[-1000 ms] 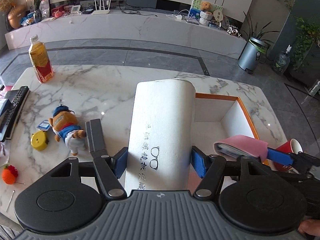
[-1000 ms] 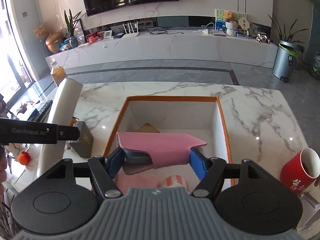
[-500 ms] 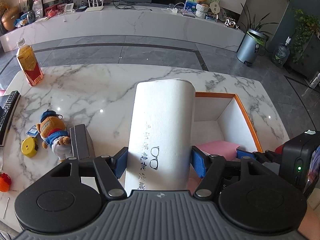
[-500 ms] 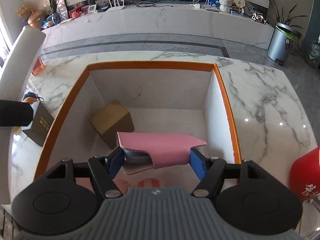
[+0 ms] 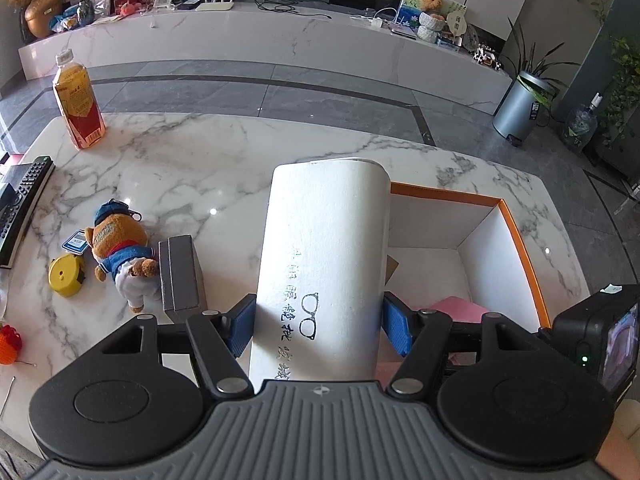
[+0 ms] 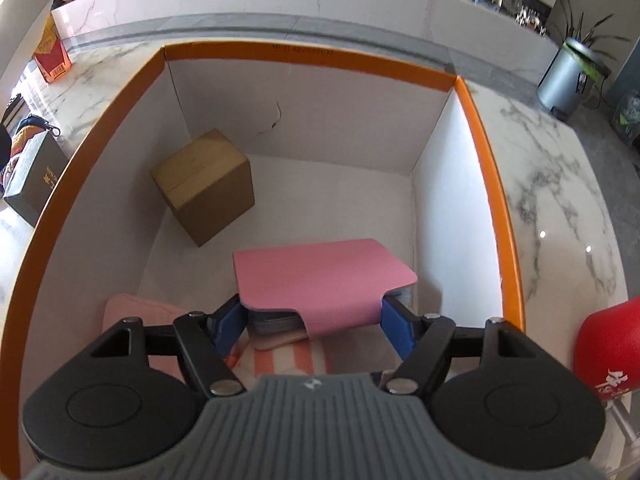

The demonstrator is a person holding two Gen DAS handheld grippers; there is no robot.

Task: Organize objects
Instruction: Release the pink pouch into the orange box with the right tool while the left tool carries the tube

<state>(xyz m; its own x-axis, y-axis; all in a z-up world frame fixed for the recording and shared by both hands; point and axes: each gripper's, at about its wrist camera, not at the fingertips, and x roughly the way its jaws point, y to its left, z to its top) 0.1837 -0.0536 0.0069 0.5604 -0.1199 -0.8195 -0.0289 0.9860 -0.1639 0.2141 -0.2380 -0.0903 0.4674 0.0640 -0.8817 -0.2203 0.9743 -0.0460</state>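
Note:
My left gripper is shut on a tall white glasses case and holds it above the marble table, just left of the orange-rimmed white box. My right gripper is low inside that box. Its jaws are opening around a pink wallet, which lies skewed between the blue pads with slim gaps at both sides. The wallet rests partly on a pink striped cloth. A brown cardboard cube sits in the box's far left corner.
Left of the box on the table are a dark grey box, a teddy bear, a yellow tape measure, a remote and a drink bottle. A red cup stands right of the box.
My right gripper has sunk into the box with the pink wallet, and its jaws have spread, leaving the wallet skewed between them. The left gripper has kept its hold on the white case.

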